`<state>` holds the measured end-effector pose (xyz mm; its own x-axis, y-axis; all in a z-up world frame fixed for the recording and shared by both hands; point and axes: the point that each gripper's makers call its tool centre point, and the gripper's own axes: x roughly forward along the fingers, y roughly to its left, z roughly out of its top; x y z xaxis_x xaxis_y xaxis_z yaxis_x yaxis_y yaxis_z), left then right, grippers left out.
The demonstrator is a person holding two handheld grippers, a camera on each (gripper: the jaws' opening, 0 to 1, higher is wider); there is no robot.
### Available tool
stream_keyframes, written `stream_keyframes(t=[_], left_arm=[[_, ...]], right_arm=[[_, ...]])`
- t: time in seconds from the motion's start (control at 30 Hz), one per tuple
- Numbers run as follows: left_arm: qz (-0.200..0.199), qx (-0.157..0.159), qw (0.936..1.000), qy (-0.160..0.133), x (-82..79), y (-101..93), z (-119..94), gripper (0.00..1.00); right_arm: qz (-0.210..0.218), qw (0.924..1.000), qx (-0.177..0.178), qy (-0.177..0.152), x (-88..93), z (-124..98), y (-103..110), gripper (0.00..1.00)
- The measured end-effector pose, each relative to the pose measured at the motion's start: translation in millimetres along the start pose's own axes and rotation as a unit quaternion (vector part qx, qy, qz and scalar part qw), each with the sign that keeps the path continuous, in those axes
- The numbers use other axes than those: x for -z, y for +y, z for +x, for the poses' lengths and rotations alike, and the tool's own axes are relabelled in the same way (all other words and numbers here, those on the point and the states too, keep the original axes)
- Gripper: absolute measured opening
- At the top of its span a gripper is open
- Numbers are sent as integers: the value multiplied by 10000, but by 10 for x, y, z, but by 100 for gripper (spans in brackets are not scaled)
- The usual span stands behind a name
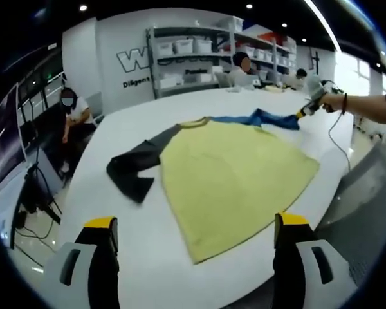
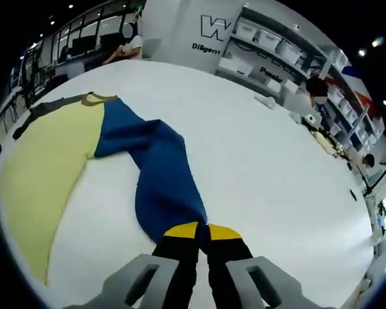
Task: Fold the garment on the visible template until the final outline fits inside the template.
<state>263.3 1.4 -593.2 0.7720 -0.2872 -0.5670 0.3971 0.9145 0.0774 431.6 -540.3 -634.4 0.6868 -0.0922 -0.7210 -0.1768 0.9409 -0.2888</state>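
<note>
One garment [image 1: 231, 177] is lying spread flat, yellow-bodied with a grey sleeve [image 1: 138, 164] and a blue sleeve [image 2: 164, 180]. The right gripper [image 2: 202, 230] is pinching the blue sleeve's end; the left gripper [image 1: 193, 225] is hovering with jaws apart. "W" is showing on the wall [image 1: 132, 61].

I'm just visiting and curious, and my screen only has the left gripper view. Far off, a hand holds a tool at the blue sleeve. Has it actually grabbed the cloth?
Observer: Yes. In the right gripper view the right gripper has its jaws shut on the end of the blue sleeve.
Operator: Is that sleeve lying flat?
Observer: No, it is rumpled, with folds near the shoulder.
Operator: Anything beyond it on the table?
Observer: A small white object sits on the white table, too small to identify.
</note>
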Motion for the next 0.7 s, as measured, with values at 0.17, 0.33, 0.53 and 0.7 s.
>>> stream_keyframes(t=[0.17,0.33,0.53,0.7], left_arm=[[19,-26,10000,2,7,13,-29,96],[90,-66,9999,-46,-2,27,-56,97],[112,-29,9999,-106,-11,16,-45,99],[217,28,9996,-198,-56,9,-34,99]], right_arm=[[-38,9999,139,92,-14,51,-141,0],[-45,9995,250,201,-3,115,-264,0],[16,9992,299,258,12,205,-372,0],[104,9986,360,367,70,327,-479,0]])
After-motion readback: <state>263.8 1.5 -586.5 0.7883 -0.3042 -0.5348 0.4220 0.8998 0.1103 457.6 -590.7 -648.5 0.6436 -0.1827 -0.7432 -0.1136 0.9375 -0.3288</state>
